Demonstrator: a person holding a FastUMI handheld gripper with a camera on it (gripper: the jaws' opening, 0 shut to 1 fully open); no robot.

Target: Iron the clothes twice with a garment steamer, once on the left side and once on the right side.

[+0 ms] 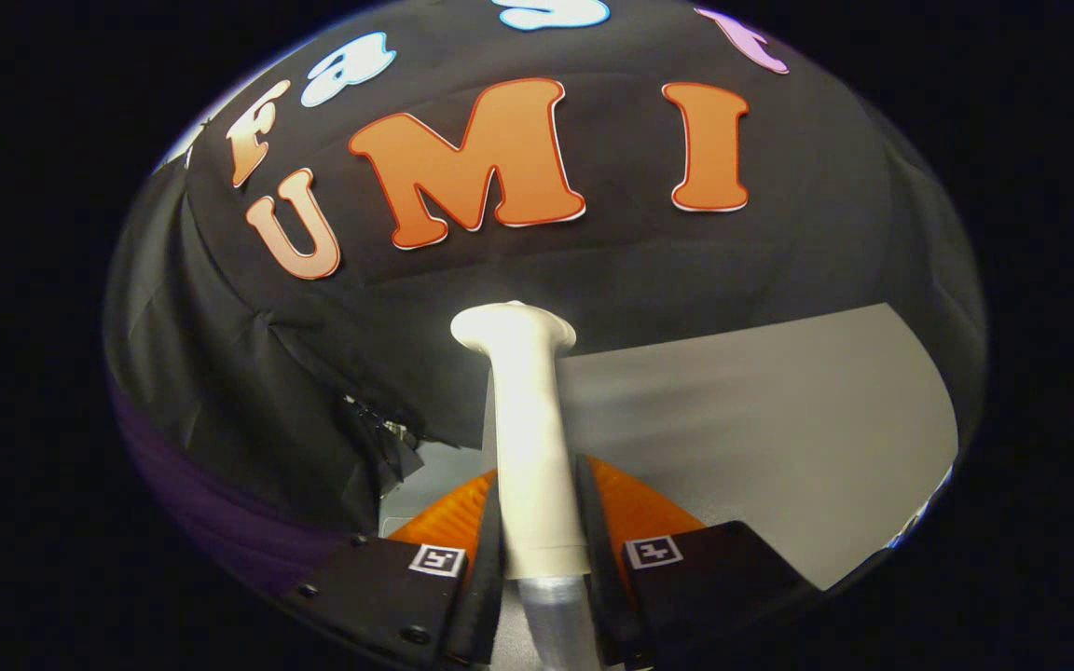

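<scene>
the gripper (542,550) is at the near end of the view, and its two fingers (486,568) stand narrow, one on each side of the garment steamer (526,419). both fingers press on the lower part of its white handle, so the jaws are holding it. each finger carries a small square marker (654,552) on its dark block.

the steamer is a long, slim white body. its long axis runs straight forward along the fingers, away from the camera, and it looks only a little tilted. below the grip a grey, ribbed part of it goes down between the blocks. the far end widens into a flat, rounded head (513,326), and this head points away, toward the wall.

just beyond the fingers, under the steamer and to its right, lies a grey flat surface (779,438). left of the steamer a black cloth (248,391) hangs in folds, with a purple fabric (192,503) at its lower side. farthest stands the black wall of the booth (826,214), behind the head of the steamer.
</scene>
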